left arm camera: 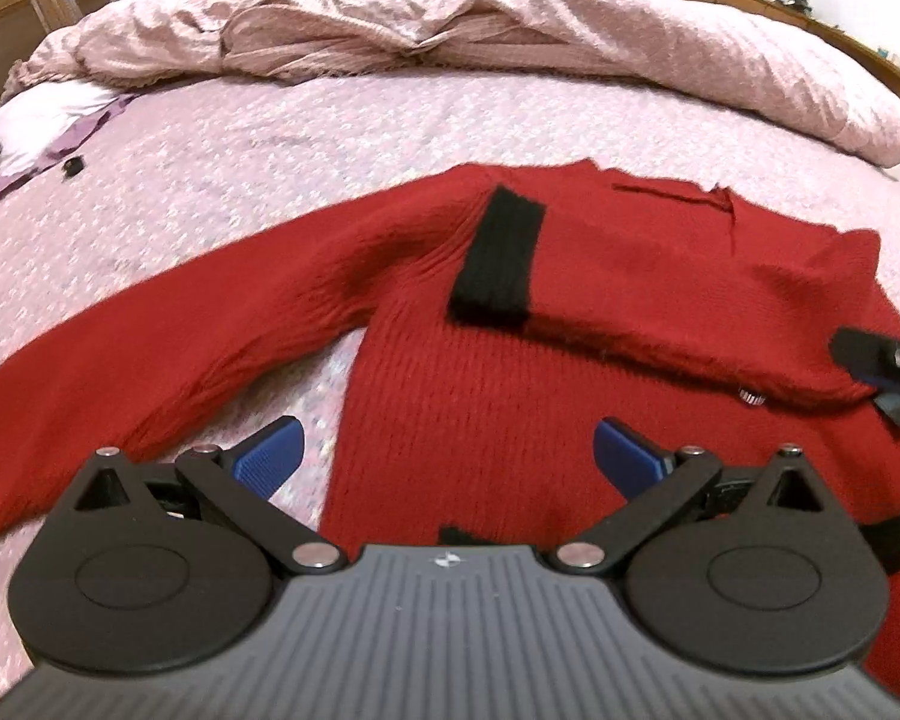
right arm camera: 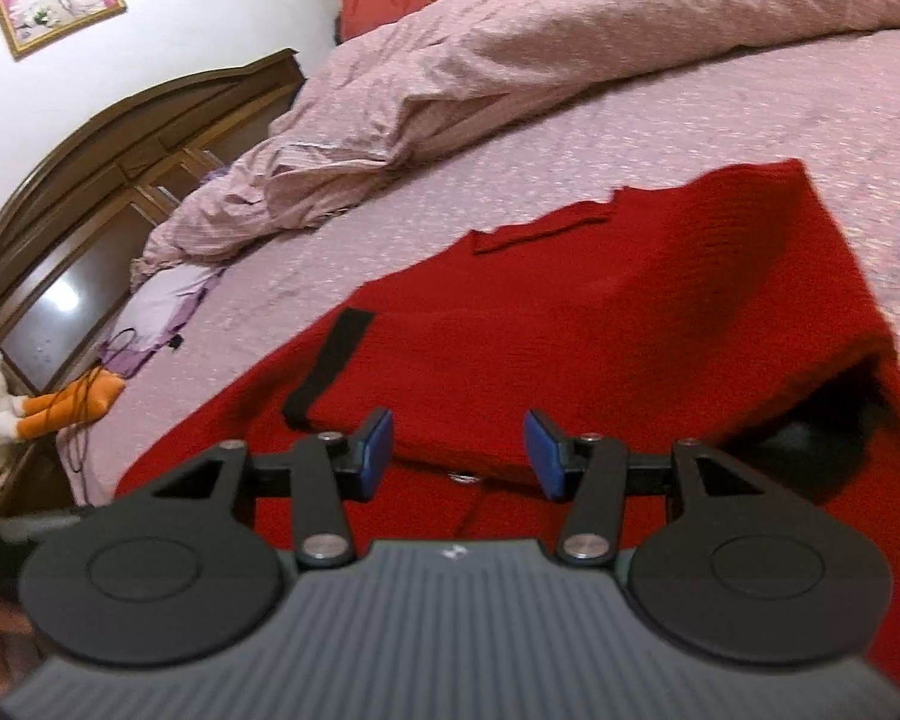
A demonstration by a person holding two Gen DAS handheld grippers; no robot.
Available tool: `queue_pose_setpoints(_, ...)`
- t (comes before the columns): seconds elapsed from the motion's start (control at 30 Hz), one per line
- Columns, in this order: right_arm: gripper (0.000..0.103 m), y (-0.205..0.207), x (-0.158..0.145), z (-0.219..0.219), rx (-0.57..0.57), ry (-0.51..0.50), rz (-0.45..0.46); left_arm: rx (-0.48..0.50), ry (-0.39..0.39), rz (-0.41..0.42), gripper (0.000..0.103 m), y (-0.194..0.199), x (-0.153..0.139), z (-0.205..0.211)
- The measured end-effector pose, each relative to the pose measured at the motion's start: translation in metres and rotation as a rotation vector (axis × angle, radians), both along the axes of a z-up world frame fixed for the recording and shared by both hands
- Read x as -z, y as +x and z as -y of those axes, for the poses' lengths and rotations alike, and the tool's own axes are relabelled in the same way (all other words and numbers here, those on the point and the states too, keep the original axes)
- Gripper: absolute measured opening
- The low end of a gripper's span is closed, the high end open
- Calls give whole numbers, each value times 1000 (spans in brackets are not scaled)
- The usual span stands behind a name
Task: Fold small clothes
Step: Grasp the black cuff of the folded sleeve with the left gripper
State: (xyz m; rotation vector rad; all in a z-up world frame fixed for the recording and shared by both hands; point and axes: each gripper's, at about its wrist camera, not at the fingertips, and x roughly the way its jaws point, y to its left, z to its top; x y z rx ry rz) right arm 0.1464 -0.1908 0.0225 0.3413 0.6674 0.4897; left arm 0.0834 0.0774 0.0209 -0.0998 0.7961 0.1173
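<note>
From the left wrist, the red sweater (left arm camera: 570, 372) lies flat on the bed (left arm camera: 270, 138), toward its near edge. One sleeve (left arm camera: 150, 348) stretches out to the left; the other, with a black cuff (left arm camera: 498, 258), is folded across the chest. The left gripper (left arm camera: 449, 450) hovers over the hem, jaws wide apart and empty. The right gripper's tip shows at the right edge.

From the right wrist, the right gripper (right arm camera: 457, 450) sits over the folded sleeve's edge, jaws apart, nothing clamped. The sweater (right arm camera: 630, 312) looks a soft, limp, fairly thick knit, light and grippy rather than slippery; I'd pinch it at a cuff, shoulder or hem edge. No readable writing or labels anywhere.
</note>
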Motion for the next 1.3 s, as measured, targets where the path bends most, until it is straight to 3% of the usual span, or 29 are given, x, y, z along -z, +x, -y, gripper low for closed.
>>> queue_pose_setpoints(0.33,52,7,-1,45,127,-28,5,98,17,48,102,61,-6,1)
queue_pose_setpoints(0.47,52,15,-1,63,179,-56,5,111,-11,31,92,89,-2,-6)
queue_pose_setpoints(0.67,52,27,7,78,248,-107,-2,142,11,16,80,119,10,-8)
queue_pose_setpoints(0.77,50,33,16,83,253,-93,-27,162,-8,-2,68,127,19,-7)
queue_pose_setpoints(1.1,49,40,40,83,265,-55,-22,201,-30,15,66,147,32,-7)
queue_pose_setpoints(1.2,49,39,43,82,265,-53,-2,225,-12,18,56,146,29,-1)
queue_pose_setpoints(1.3,49,37,46,83,270,-46,13,253,23,26,53,142,28,5)
